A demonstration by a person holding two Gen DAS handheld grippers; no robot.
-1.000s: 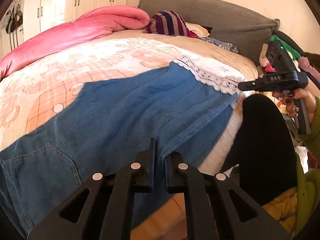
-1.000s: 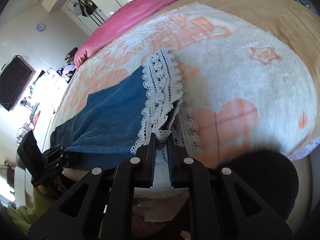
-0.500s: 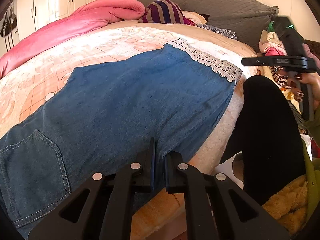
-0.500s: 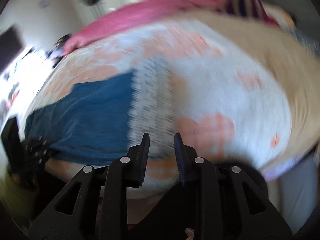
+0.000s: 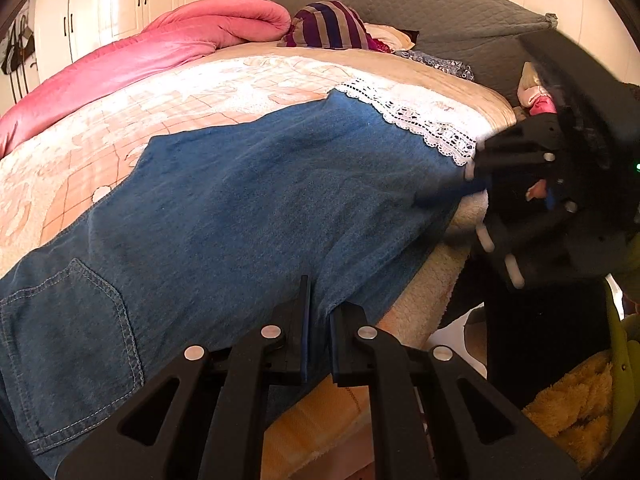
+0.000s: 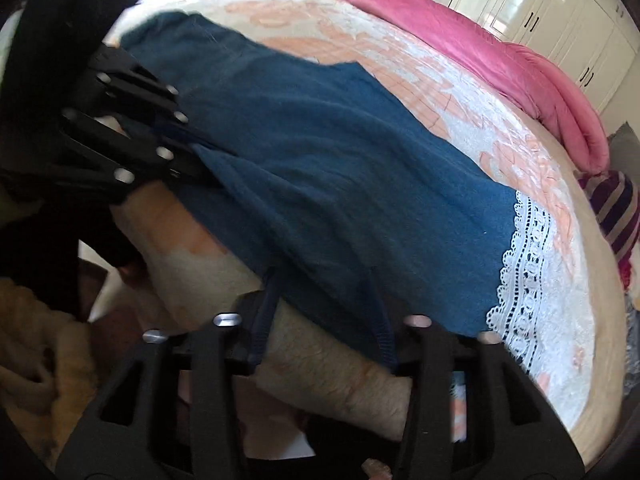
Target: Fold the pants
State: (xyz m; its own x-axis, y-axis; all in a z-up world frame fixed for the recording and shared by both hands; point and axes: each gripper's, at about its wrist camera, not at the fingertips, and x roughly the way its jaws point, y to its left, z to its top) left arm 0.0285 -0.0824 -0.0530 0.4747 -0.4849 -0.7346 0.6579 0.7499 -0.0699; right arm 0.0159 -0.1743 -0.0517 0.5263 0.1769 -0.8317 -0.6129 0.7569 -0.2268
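Blue denim pants [image 5: 260, 208] with a white lace hem [image 5: 420, 128] lie spread across the bed. My left gripper [image 5: 319, 292] is shut on their near edge, about halfway along. In the right wrist view that gripper [image 6: 188, 152] shows at the left, pinching the denim [image 6: 340, 168]. My right gripper [image 6: 323, 276] has its jaws wide apart at the near edge, close to the lace hem [image 6: 524, 264]. The denim edge lies between its pads, which do not press on it. From the left wrist view the right gripper [image 5: 476, 196] is blurred, at the right.
A peach and white blanket [image 5: 180, 92] covers the bed. A pink duvet [image 5: 160, 60] and a striped garment [image 5: 332, 28] lie at the far side, before a grey headboard [image 5: 440, 12]. White wardrobes [image 5: 120, 0] stand behind. A person's black-clad leg [image 5: 540, 340] and yellow fleece [image 5: 572, 400] are near right.
My right gripper let go of the lace hem, rolled over and moved along the near edge toward the left gripper, its jaws now wider. The left gripper keeps its hold.
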